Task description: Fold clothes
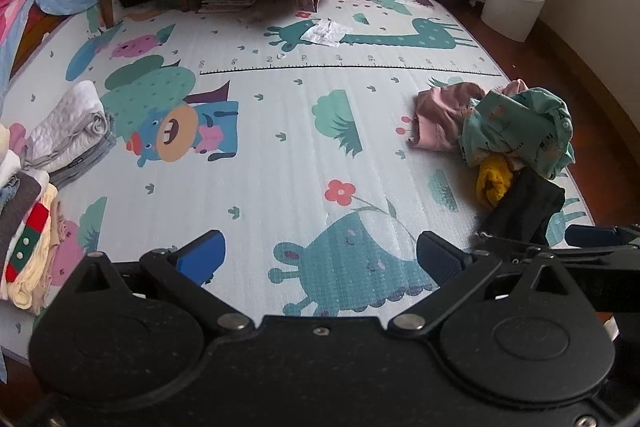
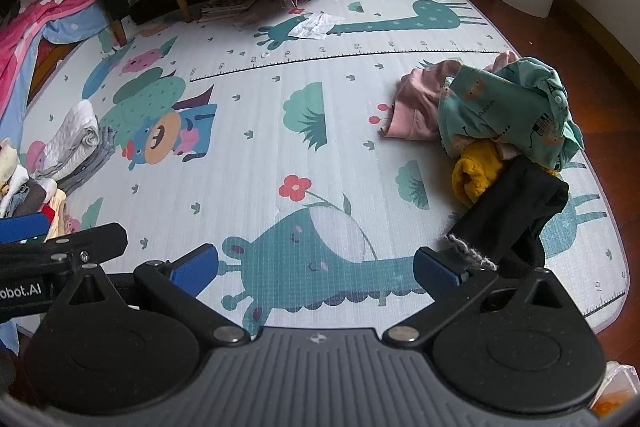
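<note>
Both grippers hang over a cartoon-printed play mat (image 1: pixel 280 155), jaws spread as wide as they go, nothing between the blue pads. The left gripper (image 1: pixel 320 259) points steeply down at bare mat. The right gripper (image 2: pixel 316 267) sits just beside it, to its right.

The unfolded clothes lie ahead and to the right of both grippers. Nearest is a black garment (image 2: pixel 516 211), a long strip running from just past the right gripper's right finger, up and away toward the heap. Its frayed near end seems to brush that finger, though it may only overlap it in the view. Beyond it sit a mustard-yellow knit (image 2: pixel 474 175), a crumpled teal printed top (image 2: pixel 504 115) and a pink piece (image 2: pixel 416 103), all touching in one pile.

Far to the left of the grippers is a stack of folded clothes (image 1: pixel 28 227), with a folded white quilted garment (image 1: pixel 68 127) beyond it.

The right gripper is plainly nearer the black garment, so the next pick likely falls to it.
</note>
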### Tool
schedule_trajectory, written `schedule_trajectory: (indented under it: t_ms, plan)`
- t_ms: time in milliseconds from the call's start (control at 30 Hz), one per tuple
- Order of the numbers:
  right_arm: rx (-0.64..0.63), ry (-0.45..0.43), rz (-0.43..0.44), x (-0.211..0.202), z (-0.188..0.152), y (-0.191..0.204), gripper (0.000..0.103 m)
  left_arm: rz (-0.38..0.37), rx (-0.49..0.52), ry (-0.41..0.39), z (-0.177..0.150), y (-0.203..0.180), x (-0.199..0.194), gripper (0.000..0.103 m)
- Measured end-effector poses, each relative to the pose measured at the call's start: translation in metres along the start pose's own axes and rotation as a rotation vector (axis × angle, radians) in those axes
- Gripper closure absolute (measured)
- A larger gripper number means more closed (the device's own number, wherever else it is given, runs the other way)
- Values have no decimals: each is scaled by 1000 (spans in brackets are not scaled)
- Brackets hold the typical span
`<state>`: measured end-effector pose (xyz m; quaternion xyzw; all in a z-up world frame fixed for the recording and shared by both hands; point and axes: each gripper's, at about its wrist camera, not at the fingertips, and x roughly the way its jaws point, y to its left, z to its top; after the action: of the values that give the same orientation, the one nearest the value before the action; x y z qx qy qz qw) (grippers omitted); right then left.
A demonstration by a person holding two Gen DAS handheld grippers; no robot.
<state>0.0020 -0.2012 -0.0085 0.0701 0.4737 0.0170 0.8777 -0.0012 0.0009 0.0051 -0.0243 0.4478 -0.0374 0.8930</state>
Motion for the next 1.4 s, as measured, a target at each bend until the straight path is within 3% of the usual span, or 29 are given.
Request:
schedule_trajectory:
  t_ms: [1400]
  plan:
    - [-5, 5, 7, 1, -1, 1, 0, -2, -26, 6, -1, -1, -2, 0]
